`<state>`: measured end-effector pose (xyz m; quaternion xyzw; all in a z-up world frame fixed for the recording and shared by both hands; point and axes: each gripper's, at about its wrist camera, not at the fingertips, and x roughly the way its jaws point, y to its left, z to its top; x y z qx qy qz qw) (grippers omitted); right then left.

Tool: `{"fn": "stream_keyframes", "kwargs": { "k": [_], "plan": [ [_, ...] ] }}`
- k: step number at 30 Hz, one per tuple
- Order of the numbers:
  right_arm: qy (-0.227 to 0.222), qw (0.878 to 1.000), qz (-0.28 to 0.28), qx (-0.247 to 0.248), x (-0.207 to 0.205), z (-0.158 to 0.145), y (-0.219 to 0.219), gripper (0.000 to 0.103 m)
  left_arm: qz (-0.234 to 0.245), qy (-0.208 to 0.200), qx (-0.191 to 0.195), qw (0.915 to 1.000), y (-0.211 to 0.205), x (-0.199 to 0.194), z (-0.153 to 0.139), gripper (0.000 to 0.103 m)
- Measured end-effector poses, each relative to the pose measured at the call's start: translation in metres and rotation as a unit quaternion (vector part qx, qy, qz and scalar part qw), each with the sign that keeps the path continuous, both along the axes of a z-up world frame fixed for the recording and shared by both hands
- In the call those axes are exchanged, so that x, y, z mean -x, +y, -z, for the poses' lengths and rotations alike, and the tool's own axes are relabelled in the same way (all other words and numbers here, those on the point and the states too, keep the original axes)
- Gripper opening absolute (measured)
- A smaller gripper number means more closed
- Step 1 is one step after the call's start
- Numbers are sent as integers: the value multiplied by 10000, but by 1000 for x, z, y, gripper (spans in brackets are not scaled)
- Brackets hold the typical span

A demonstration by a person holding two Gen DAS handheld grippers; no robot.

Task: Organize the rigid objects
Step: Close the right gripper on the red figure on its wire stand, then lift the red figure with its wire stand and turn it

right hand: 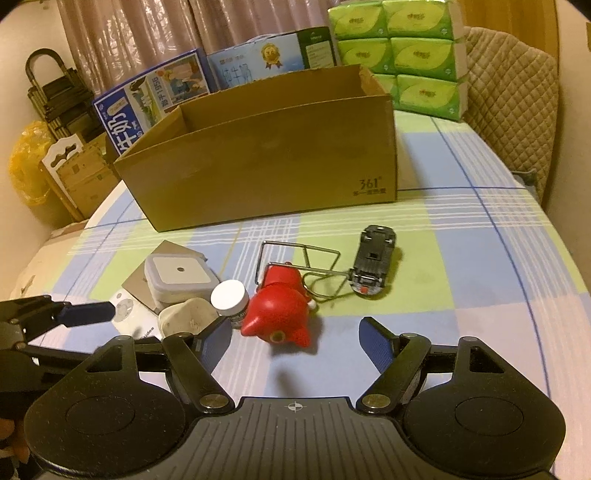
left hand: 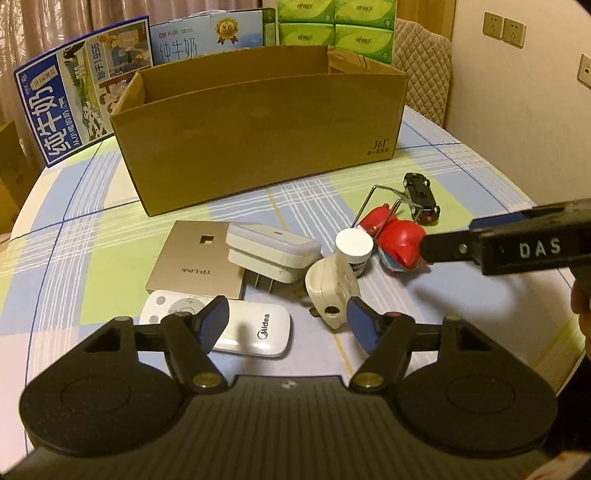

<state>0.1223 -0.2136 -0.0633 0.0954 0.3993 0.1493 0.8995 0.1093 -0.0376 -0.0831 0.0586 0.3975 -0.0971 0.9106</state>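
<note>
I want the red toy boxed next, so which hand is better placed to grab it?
Right. The right gripper has open jaws just short of the red toy; the left gripper faces the white remote.

A desk (right hand: 480,221) under a blue, green and white checked cloth filled the room's middle. Pinkish curtains (right hand: 147,40) hung behind, a quilted chair back (right hand: 517,110) stood beside it, and 3 wall sockets (left hand: 504,29) dotted the cream wall (left hand: 517,110).
</note>
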Motion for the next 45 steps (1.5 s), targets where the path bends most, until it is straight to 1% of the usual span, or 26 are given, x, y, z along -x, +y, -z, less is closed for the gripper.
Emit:
{"fn": "stream_keyframes", "kwargs": {
  "k": [3,7,10,12,14,15,18,22,26,30,32,35,37,40,42,45],
  "plan": [
    [46,9999,-74,-75,-10,5,4,73,27,8,-10,10000,0,-1,4,65],
    [182,9996,-181,-128,-23,13,10,65,88,-1,26,10000,0,-2,7,66],
    [247,9994,-229,-92,-29,20,13,61,141,-27,34,9999,-2,-3,8,66],
    [294,9992,-266,-76,-32,23,15,57,179,-62,29,9998,-3,-3,9,65],
    [298,9991,-304,-65,-34,25,15,48,217,-108,38,9997,-4,-4,8,65],
    [289,9990,-343,-72,-34,25,16,46,244,-122,50,9996,-4,-4,9,65],
    [247,9991,-331,5,-33,22,15,44,317,-151,40,9994,-6,-4,9,65],
    [329,9988,-287,-221,-33,18,10,44,430,-175,43,9989,-10,-4,10,65],
    [329,9987,-223,-333,-28,9,2,43,624,-225,-41,9978,-16,-3,12,65],
    [394,9970,-30,-668,-25,1,-13,42,819,-268,-125,9962,-23,-2,14,65],
    [355,9967,54,-725,-23,-5,-19,41,880,-271,-171,9956,-27,-2,15,65],
    [242,9977,88,-623,-21,-13,-23,37,948,-256,-234,9949,-31,-3,18,64],
    [102,9992,31,-393,-19,-16,-22,35,986,-246,-262,9945,-34,-4,19,63],
    [-109,9996,-243,134,-15,-17,-11,35,1019,-235,-263,9942,-34,-4,21,63],
    [-239,9980,-455,365,-11,-16,-5,35,1025,-218,-246,9942,-35,-5,21,63],
    [-283,9957,-648,602,-7,-14,0,35,1049,-212,-227,9940,-36,-6,22,63]
  ]
}}
